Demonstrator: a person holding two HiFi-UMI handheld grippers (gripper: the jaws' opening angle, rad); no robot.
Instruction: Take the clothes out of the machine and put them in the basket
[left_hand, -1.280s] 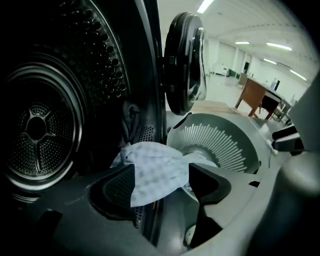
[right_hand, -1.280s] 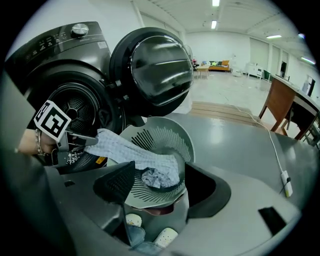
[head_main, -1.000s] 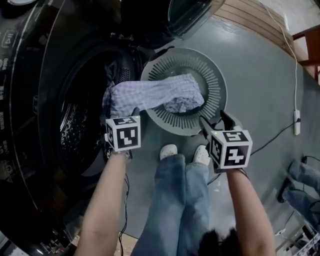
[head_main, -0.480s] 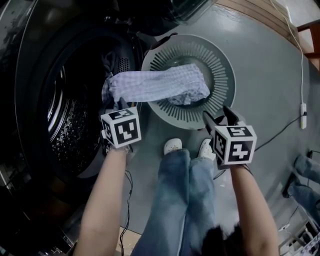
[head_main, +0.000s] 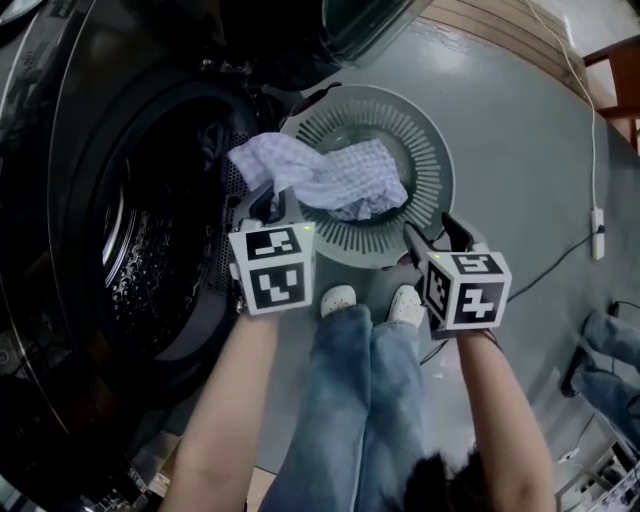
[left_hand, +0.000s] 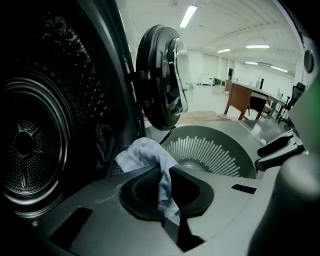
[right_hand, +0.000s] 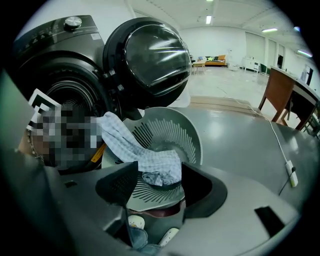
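While the person's jeans (head_main: 350, 400) and pale shoes (head_main: 338, 298) sit nearest in the head view, the two claws reach out just past them. The left gripper (head_main: 267, 208) has its jaws pressed together on one end of a pale checked cloth (head_main: 340, 175), which is bunched up above the pads. The right gripper (head_main: 428, 228) hangs over the near rim of the basket (head_main: 425, 150). Its jaws have just been closing a little but stand apart, with nothing between them. From the left claw the cloth trails over the rim and lies heaped in the basket (a round, slatted one on the grey floor (head_main: 520, 160)). To the left gapes the washing machine (head_main: 150, 260), with a dark garment (head_main: 215, 150) at its mouth. Farthest off hangs its open door (head_main: 350, 25).
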